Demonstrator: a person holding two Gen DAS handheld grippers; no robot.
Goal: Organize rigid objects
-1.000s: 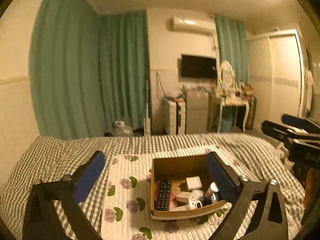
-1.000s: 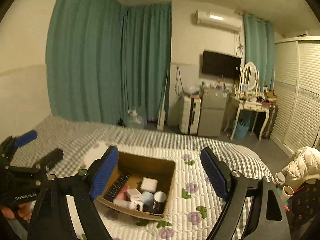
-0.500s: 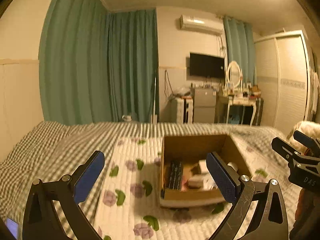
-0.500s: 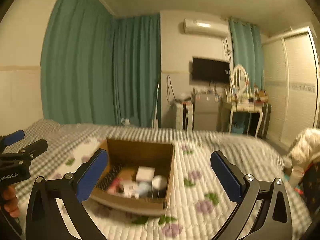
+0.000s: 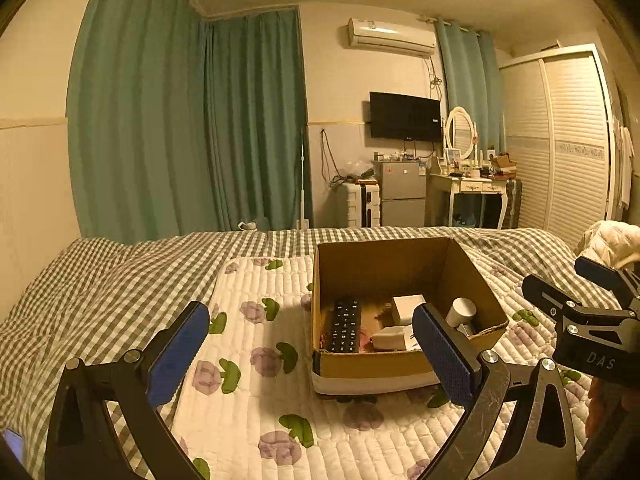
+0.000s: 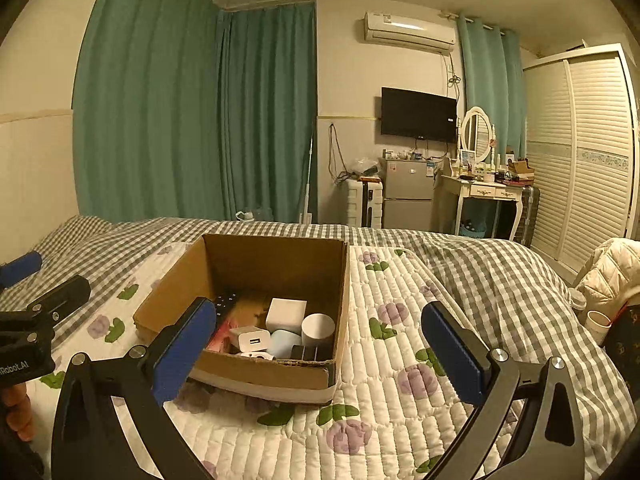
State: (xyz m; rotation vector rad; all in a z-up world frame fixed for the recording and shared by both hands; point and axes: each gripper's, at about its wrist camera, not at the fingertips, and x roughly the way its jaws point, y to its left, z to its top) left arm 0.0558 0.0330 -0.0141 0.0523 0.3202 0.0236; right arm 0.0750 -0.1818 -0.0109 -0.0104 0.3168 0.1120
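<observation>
Nearest my cameras, the left gripper [image 5: 310,344] and the right gripper [image 6: 314,344] both hover above the bed with their blue-padded fingers [image 5: 442,354] spread wide and nothing between them. Just beyond them, at the centre of each frame, sits the open brown cardboard box [image 6: 256,374] on the white quilted mat with purple flowers [image 5: 256,354], which lies over the grey checked bedspread [image 5: 100,284].

The rigid things lie inside the box. I count one black remote control [image 5: 345,326] along its left side, one white square box [image 6: 286,315], one white USB charger block [image 6: 250,338], one pale blue rounded case [image 6: 284,343], one white cylinder [image 6: 318,330] and one dark block [image 6: 311,353] at the near wall; something pink shows underneath, too hidden to name. I see nothing loose on the mat.

This would fit either a full box waiting to be sorted out or a box just filled, so I won't commit to a reach. Any approach, I judge, should come from above the box's near rim, fingers apart, because the pieces are packed close and touching.

Farther off are one television [image 6: 418,114], one small fridge [image 6: 408,194] and one dressing table [image 6: 490,192].
</observation>
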